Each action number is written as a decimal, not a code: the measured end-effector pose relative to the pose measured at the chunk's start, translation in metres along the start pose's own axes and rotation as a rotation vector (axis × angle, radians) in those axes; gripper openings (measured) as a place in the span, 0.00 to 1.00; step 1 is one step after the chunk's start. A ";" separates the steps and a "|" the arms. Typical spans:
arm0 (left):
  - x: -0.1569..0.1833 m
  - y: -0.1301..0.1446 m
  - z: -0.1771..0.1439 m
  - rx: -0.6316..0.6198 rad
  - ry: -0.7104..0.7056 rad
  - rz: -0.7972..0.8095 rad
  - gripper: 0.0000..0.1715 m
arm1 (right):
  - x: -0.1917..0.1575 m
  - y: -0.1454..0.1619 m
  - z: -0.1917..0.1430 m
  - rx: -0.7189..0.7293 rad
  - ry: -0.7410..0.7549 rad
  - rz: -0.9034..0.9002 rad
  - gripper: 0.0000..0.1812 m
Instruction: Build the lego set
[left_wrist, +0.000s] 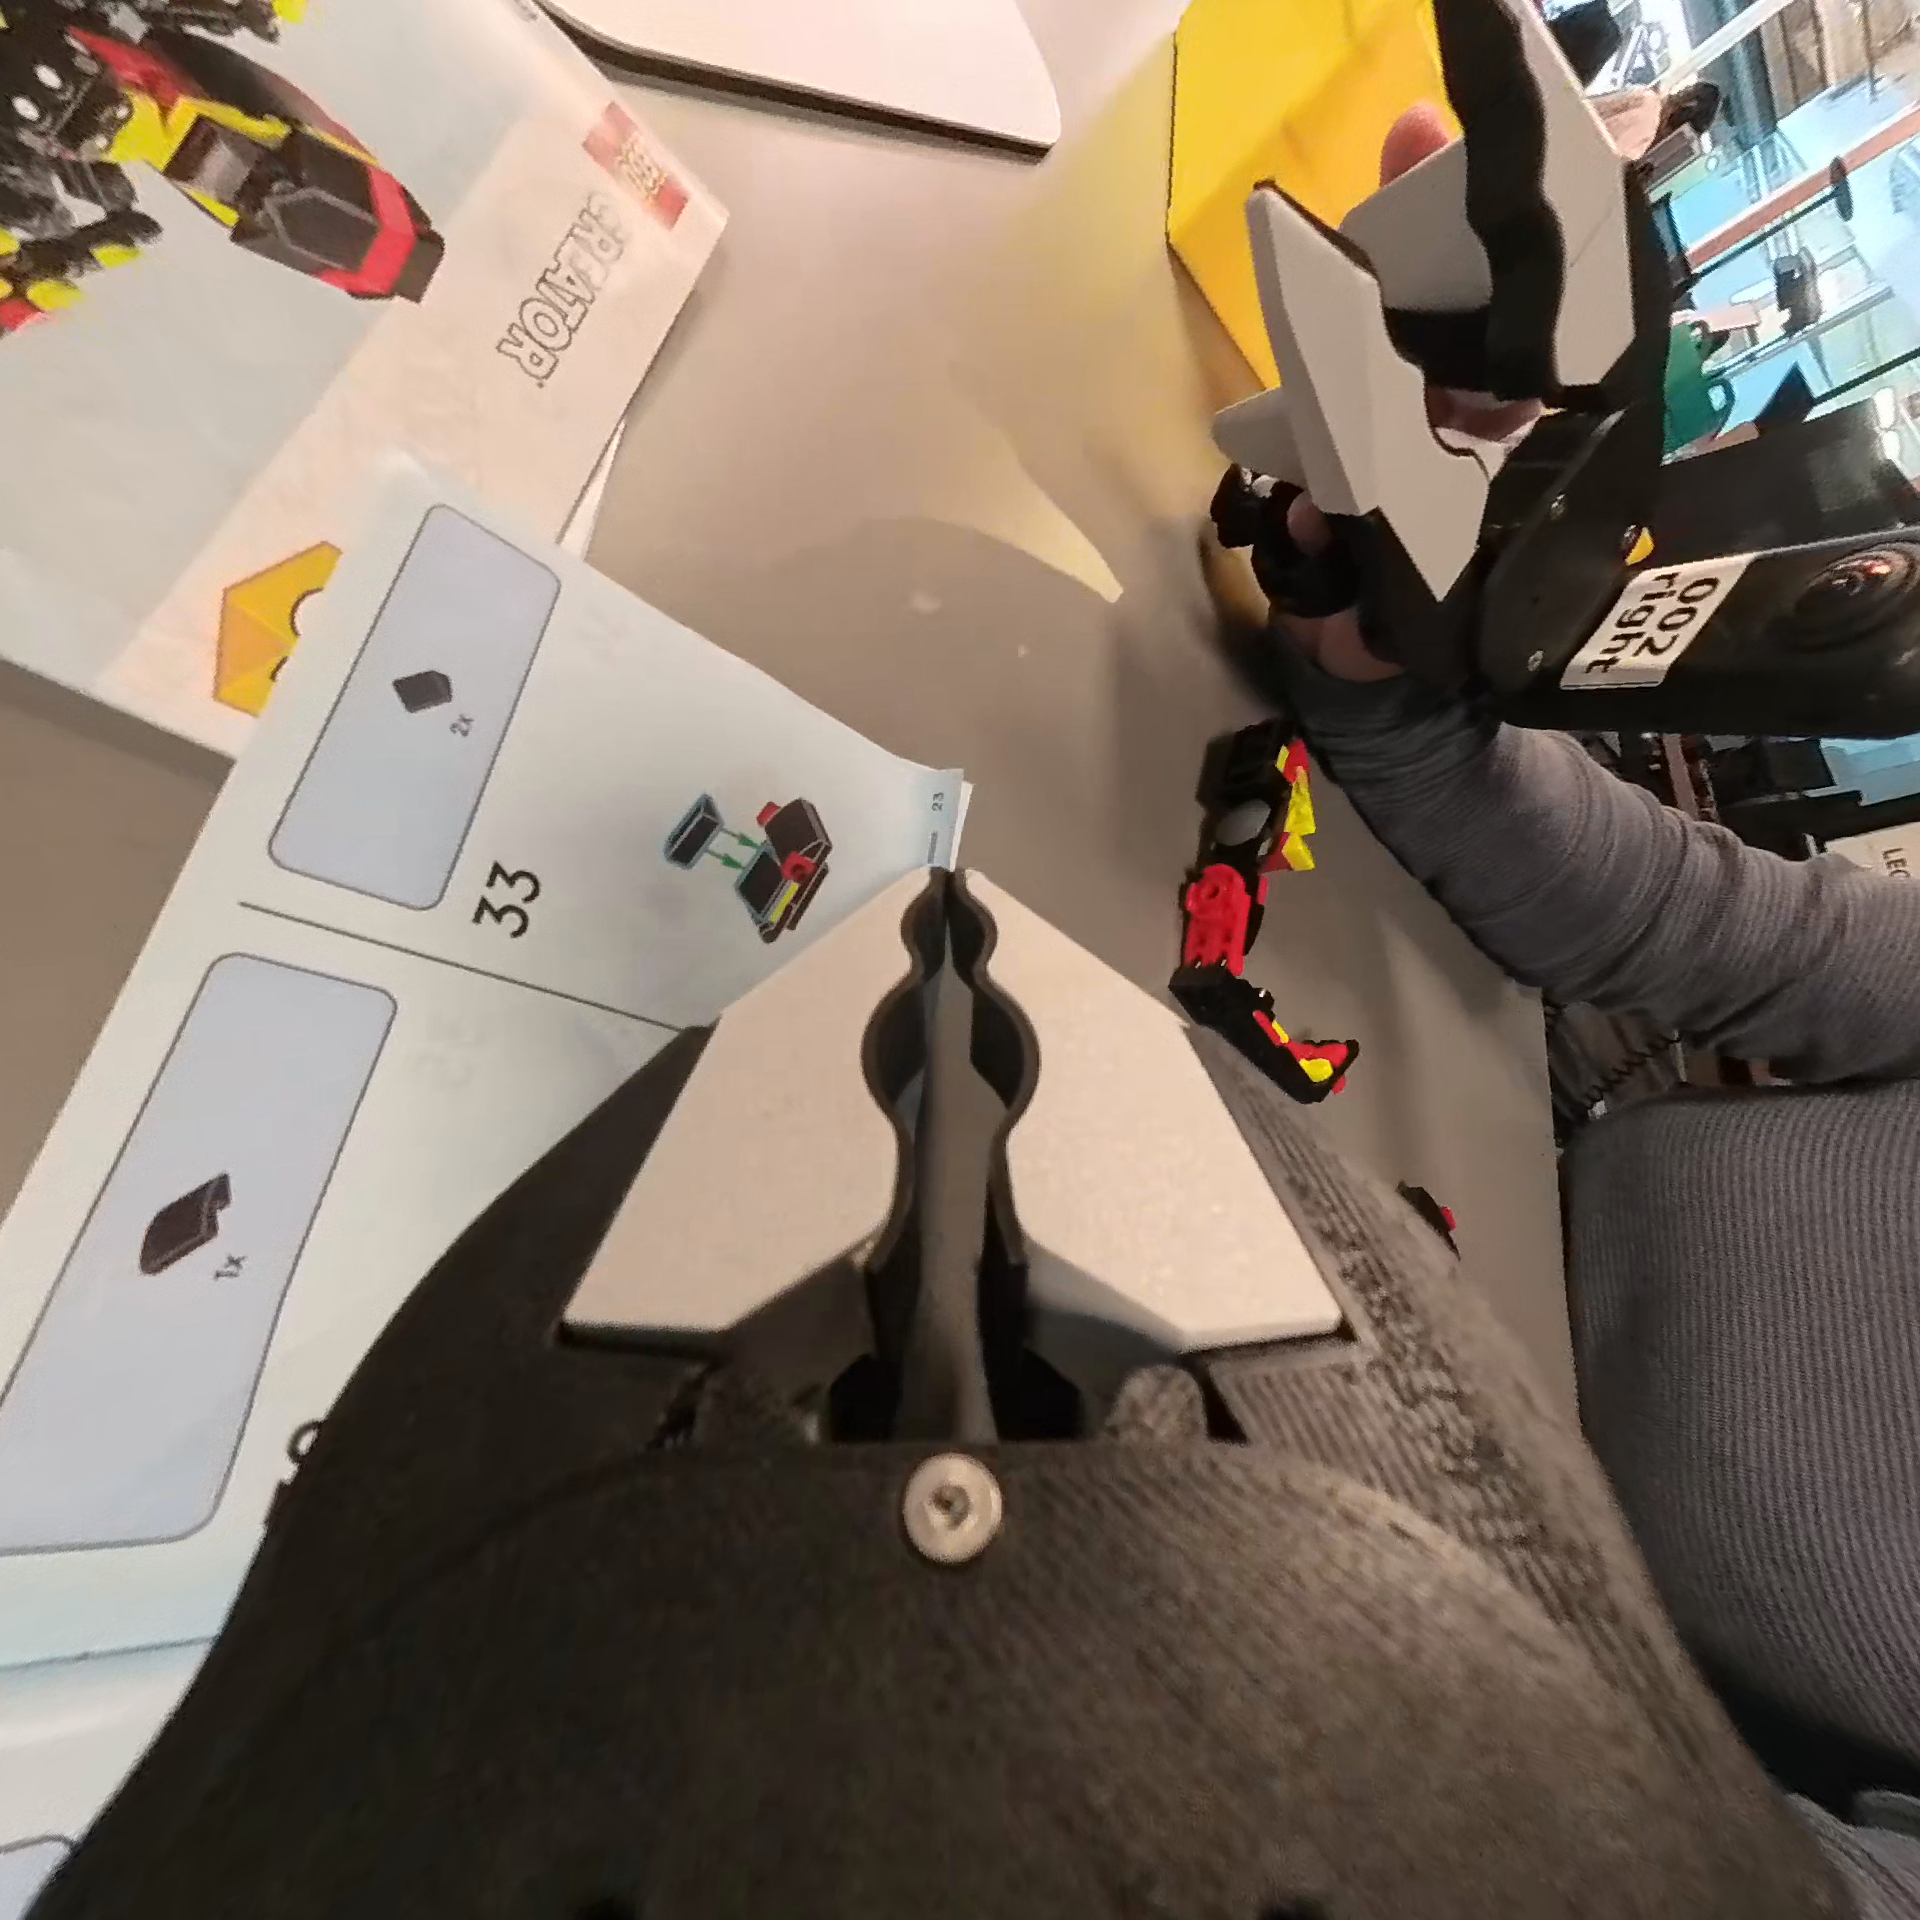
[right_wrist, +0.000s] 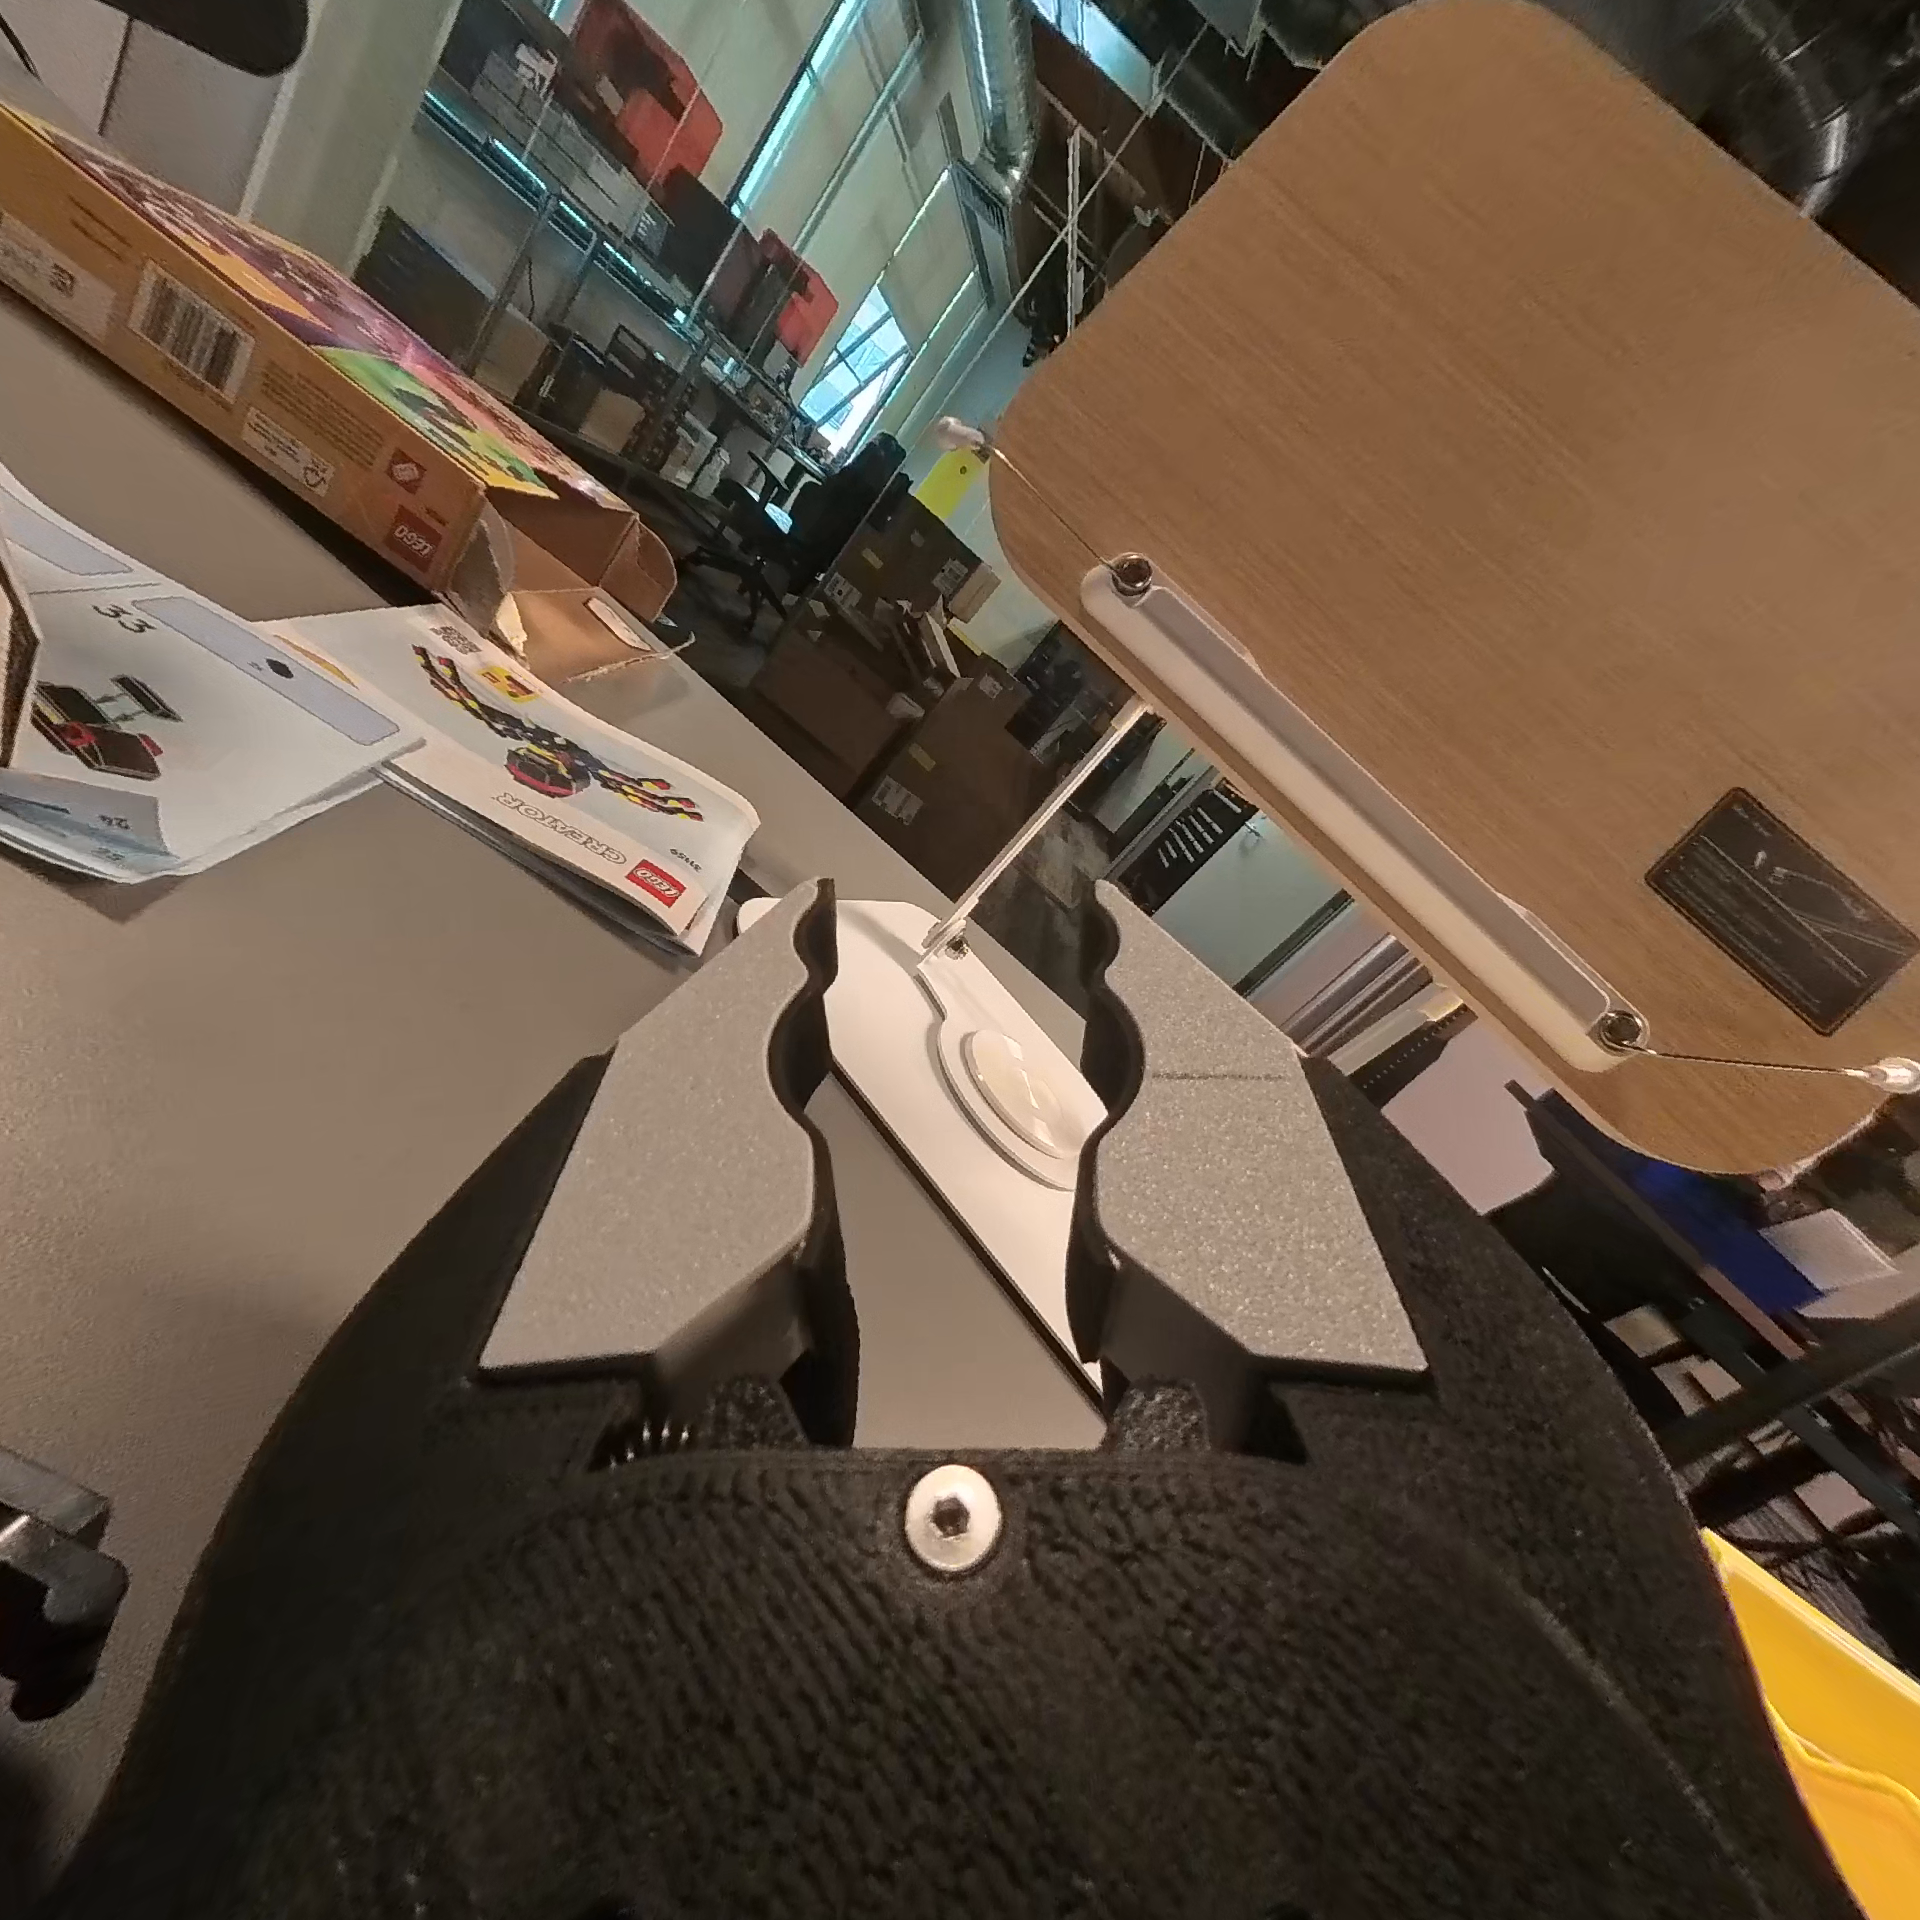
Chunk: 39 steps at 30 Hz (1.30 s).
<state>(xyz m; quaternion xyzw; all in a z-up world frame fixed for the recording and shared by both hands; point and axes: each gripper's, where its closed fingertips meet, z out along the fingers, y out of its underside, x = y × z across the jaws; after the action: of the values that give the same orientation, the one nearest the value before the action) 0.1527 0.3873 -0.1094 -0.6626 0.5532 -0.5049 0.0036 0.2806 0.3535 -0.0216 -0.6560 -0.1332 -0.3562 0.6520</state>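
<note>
In the left wrist view my left gripper (left_wrist: 948, 883) is shut, its tips right at the corner of the open instruction booklet (left_wrist: 499, 831); I cannot tell whether it pinches the page. A partly built black, red and yellow Lego model (left_wrist: 1252, 914) lies on the grey table (left_wrist: 883, 468) just right of it. My right gripper (left_wrist: 1340, 270) is held above the table at the upper right, open. In the right wrist view my right gripper (right_wrist: 961, 914) is open and empty and points over the table. A gloved hand holds a small black piece (left_wrist: 1242, 504) under it.
A second closed booklet (right_wrist: 582, 769) lies beside the open booklet (right_wrist: 208, 707). The opened Lego box (right_wrist: 312, 384) is at the far left. A white lamp base (right_wrist: 987, 1039) and wooden panel (right_wrist: 1507, 520) stand ahead. A yellow bin (left_wrist: 1299, 135) is near the table edge. A small loose piece (left_wrist: 1429, 1210) lies near a sleeve.
</note>
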 end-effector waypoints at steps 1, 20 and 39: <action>0.000 0.000 0.000 0.000 0.002 0.000 0.00 | 0.000 0.000 0.000 0.000 0.000 -0.002 0.25; 0.000 -0.009 -0.007 0.125 -0.305 0.310 0.00 | -0.001 -0.001 -0.002 0.007 -0.004 -0.012 0.24; 0.035 -0.005 -0.045 0.232 -0.949 0.865 0.14 | -0.007 -0.007 -0.006 0.036 -0.024 -0.041 0.24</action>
<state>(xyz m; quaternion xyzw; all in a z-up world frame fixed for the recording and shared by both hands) 0.1220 0.3883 -0.0613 -0.5266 0.6501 -0.1667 0.5217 0.2695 0.3507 -0.0210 -0.6455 -0.1607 -0.3592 0.6546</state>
